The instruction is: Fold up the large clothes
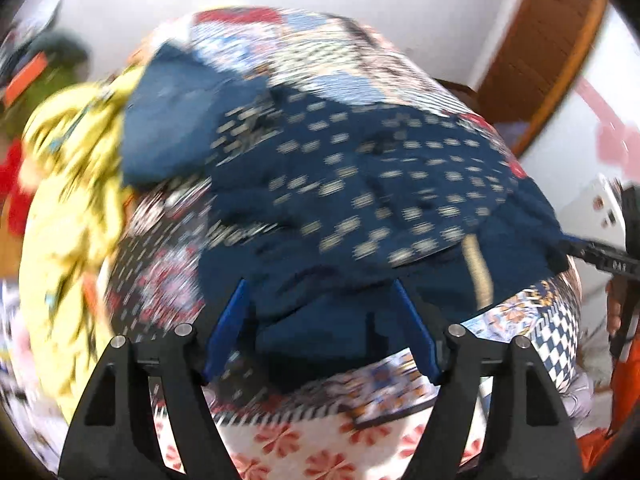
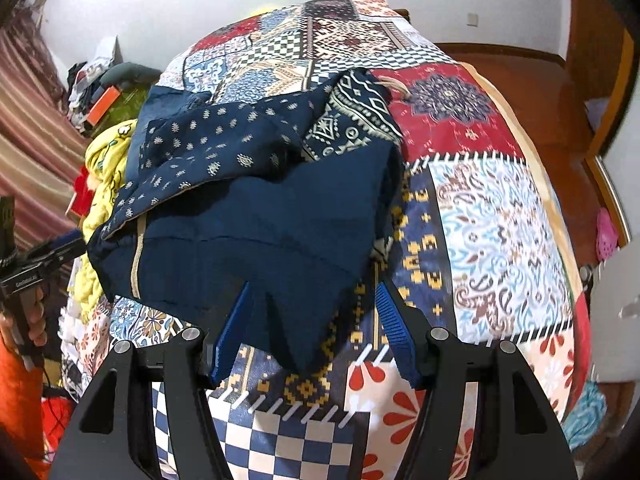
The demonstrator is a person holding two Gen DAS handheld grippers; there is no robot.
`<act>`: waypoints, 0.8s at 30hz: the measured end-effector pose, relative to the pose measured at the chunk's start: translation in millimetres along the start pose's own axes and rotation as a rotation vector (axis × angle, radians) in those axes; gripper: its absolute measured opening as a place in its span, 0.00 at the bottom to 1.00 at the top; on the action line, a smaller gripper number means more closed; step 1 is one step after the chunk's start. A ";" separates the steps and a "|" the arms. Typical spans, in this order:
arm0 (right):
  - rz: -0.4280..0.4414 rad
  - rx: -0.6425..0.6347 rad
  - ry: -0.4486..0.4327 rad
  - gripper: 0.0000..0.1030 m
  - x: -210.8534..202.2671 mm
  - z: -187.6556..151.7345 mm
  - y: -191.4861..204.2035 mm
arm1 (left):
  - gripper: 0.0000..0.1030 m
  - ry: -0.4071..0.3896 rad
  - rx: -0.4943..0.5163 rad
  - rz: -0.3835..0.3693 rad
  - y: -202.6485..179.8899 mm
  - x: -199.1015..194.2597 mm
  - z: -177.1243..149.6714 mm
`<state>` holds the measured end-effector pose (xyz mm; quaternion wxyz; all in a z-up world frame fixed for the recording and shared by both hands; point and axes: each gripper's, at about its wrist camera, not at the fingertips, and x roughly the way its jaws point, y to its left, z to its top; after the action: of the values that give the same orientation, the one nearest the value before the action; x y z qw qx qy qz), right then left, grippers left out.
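A large navy garment with small cream motifs and a patterned border lies bunched on the patchwork bedspread. It also shows blurred in the left wrist view. My left gripper is open, its blue pads either side of the garment's near edge. My right gripper is open, its pads either side of the garment's near corner. In the right wrist view the left gripper's tip touches the garment's left edge. In the left wrist view the right gripper's tip touches its right corner.
A yellow printed garment lies heaped left of the navy one, also in the right wrist view. Clutter with an orange box sits at the far left. Wooden floor and a door frame lie right of the bed.
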<state>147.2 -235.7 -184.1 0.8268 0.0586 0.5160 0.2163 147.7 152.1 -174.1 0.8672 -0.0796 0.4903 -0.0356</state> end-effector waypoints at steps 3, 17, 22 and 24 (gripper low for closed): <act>0.014 0.030 0.000 0.58 1.9 -3.5 -1.5 | 0.70 0.050 -0.136 -0.015 36.4 6.9 -17.8; 0.062 0.075 0.048 0.56 22.9 -12.4 -1.5 | 0.65 0.158 -0.436 -0.266 56.6 72.6 -61.7; 0.111 0.104 0.054 0.22 23.3 -12.6 -4.0 | 0.28 0.137 -0.351 -0.270 32.5 62.3 -50.7; 0.112 0.085 0.053 0.09 21.0 -13.1 1.0 | 0.08 0.132 -0.313 -0.230 24.5 58.1 -47.8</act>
<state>143.2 -227.7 -207.2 0.7961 0.1165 0.5425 0.2416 136.4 163.2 -251.6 0.8005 -0.2663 0.5333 -0.0628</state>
